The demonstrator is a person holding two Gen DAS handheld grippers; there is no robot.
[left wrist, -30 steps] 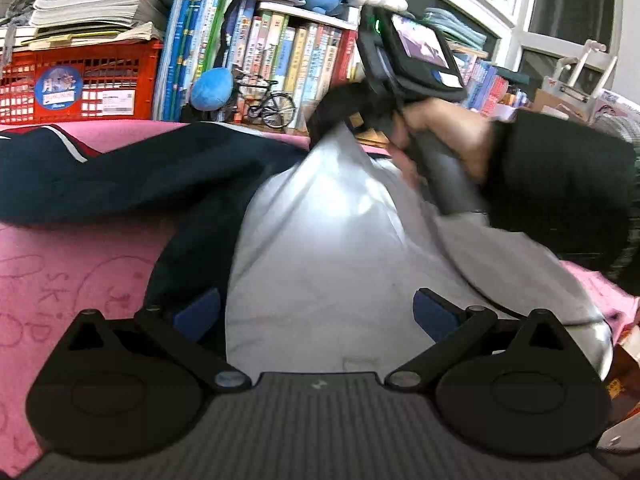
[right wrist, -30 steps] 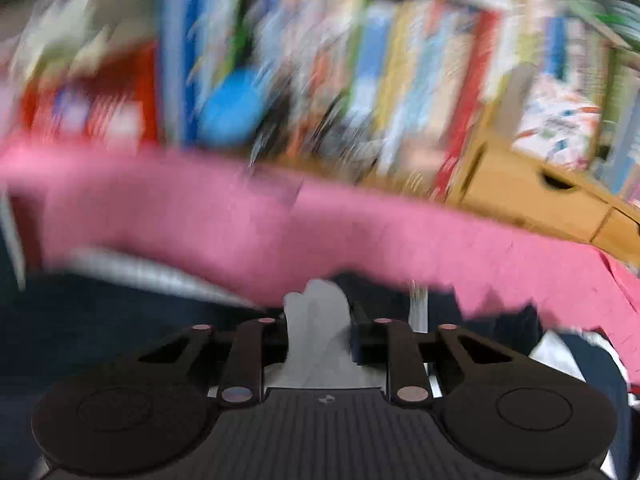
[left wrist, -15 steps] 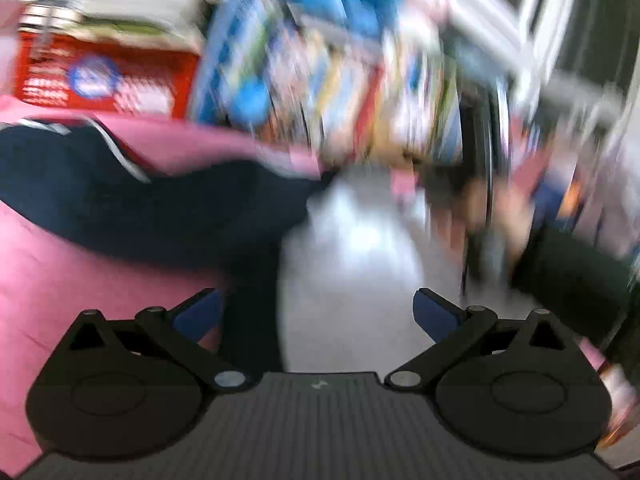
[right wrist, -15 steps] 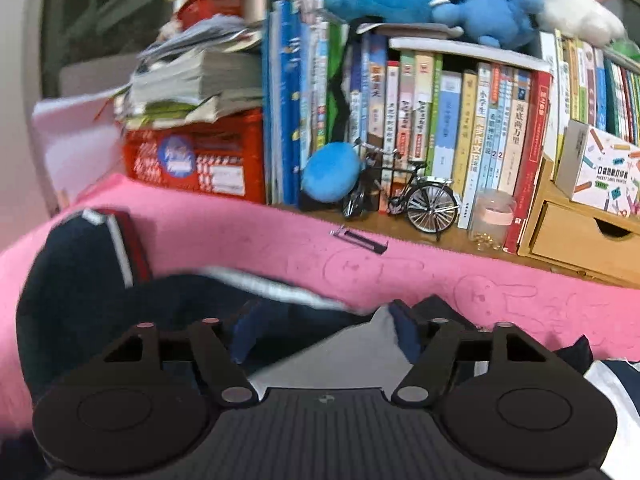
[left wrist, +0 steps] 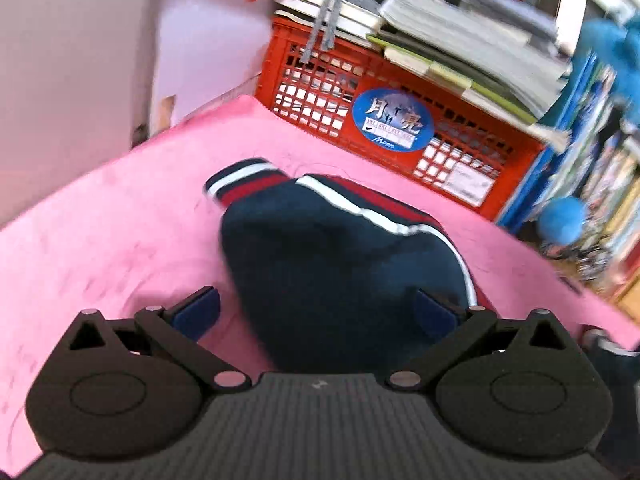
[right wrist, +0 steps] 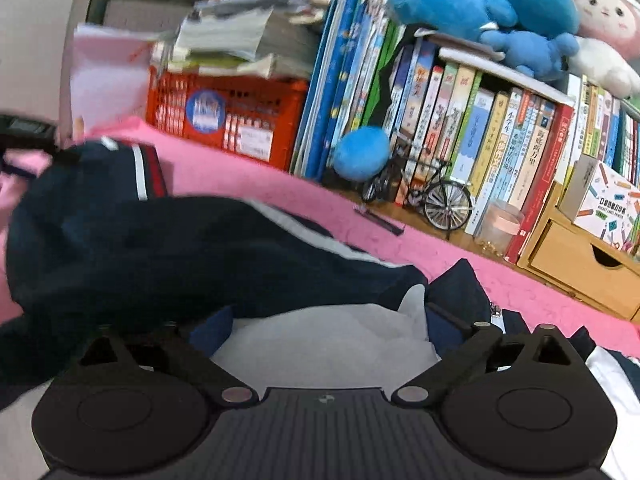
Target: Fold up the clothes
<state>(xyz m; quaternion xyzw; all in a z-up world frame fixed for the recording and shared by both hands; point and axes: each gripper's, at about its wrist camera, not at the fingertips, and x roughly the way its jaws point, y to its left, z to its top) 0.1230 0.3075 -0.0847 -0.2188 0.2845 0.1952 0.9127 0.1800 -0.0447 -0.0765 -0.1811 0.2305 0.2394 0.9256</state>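
Left gripper (left wrist: pixel 316 314): spread wide, gripping nothing, jaws just narrowing slightly over navy sleeve (left wrist: pixel 344 256), frame centre.
Right gripper (right wrist: pixel 328 328): just released, grey lining (right wrist: pixel 332 344) lies loose between jaws.
Risk: lining may spring back, undoing fold.

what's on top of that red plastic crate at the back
A slanting stack of books and papers rests on the red crate, with grey cord dangling over its front. The crate's contents are hidden.
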